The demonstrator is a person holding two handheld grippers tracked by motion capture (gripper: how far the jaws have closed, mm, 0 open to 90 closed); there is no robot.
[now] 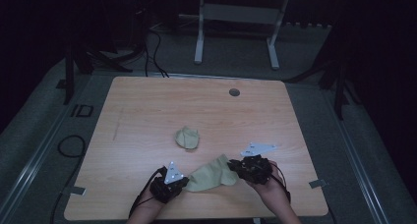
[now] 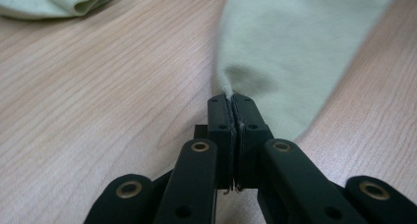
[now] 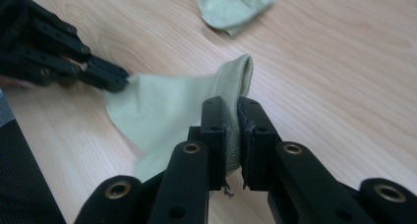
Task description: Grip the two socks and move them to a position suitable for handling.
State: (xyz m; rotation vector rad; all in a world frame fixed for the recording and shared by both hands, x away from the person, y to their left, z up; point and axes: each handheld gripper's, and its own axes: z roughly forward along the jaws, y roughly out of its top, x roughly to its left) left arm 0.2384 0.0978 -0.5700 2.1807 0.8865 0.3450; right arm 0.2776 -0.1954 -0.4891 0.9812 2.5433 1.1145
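- Broadly, the wooden table (image 1: 147, 111) carries two pale green socks; the work in hand looks like stretching out one sock between both tools, perhaps to fold or pair it.
- The held sock (image 1: 210, 176) lies near the front edge, spanning the two grippers, its ribbed cuff (image 3: 239, 79) at the right end.
- The second sock (image 1: 187, 137), bunched up, sits well apart toward the table's middle.
- The left gripper (image 2: 231, 100) is clamped tight on the thin edge of the toe end, low to the wood.
- The right gripper (image 3: 231, 106) is clamped on the cuff.
- To do this well, I would keep both pinches firm, pull evenly so the fabric flattens without slipping, and avoid over-stretching.
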